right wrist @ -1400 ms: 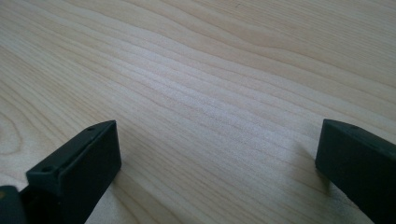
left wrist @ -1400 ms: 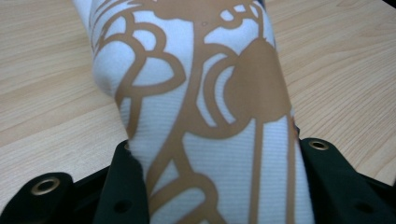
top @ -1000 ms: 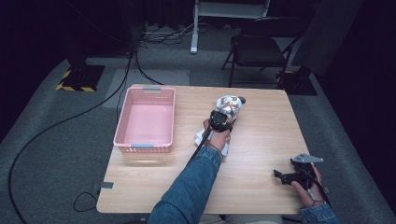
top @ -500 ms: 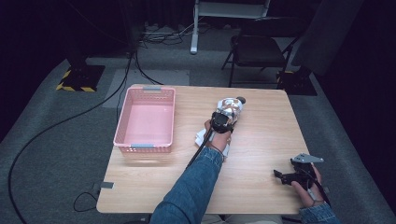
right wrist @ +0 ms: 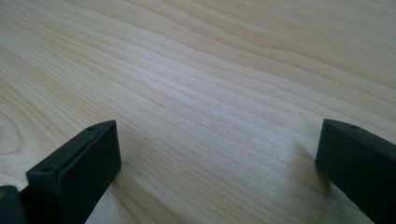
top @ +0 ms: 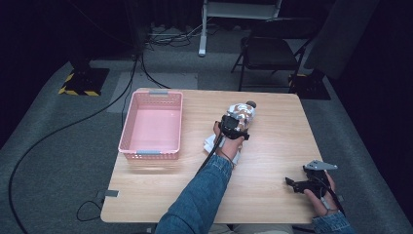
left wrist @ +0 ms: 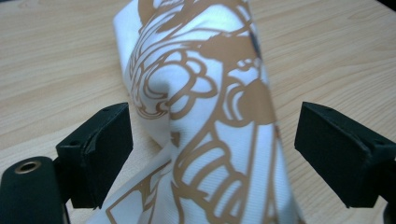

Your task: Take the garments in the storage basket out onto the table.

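Wooden table (top: 272,161) bears patterned cloth (left wrist: 205,107) between the spread left tool (left wrist: 210,154) — near end cut off.

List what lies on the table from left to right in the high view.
Pink basket → left gripper at the patterned cloth → right gripper.

Looks like a lab or recording studio to me, not a home. I see black drapes (top: 48,29) all around, grey carpet (top: 58,146), one bare wooden bench (top: 272,161) lit from above. Cables (top: 63,126) snake across the floor, hazard-striped stand base (top: 80,83) at back left, folding chair (top: 268,53) and a white metal frame (top: 241,9) behind.
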A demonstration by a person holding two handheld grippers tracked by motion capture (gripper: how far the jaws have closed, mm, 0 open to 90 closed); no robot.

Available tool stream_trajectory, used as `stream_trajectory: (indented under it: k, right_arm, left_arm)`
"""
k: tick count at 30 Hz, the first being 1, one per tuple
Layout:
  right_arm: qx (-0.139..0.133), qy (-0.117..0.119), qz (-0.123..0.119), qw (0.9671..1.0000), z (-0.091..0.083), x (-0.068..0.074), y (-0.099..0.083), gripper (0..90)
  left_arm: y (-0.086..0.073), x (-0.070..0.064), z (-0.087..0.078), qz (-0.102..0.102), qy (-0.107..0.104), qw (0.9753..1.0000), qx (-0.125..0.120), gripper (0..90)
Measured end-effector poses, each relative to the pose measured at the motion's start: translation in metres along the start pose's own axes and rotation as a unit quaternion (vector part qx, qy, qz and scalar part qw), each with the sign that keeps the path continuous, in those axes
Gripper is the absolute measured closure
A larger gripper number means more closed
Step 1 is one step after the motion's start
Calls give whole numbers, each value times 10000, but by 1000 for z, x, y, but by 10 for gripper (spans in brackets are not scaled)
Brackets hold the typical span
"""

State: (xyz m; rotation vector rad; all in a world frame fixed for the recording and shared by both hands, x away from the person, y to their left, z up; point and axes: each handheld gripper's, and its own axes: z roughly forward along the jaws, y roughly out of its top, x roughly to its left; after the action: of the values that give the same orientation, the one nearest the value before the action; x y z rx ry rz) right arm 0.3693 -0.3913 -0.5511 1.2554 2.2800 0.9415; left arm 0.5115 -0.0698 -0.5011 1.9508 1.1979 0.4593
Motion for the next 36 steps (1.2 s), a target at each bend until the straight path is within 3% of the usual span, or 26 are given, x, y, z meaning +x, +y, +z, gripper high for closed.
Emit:
stream_trajectory:
  k: [13,36]
  right_arm:
    - [3,6,-8,10000,0,0,0,0]
    - [3,10,-12,10000,0,0,0,0]
  left_arm:
    - [6,-13,-37,211,-177,9988,-393,103]
    - [1,-4,-86,403,-169,9974,-577,97]
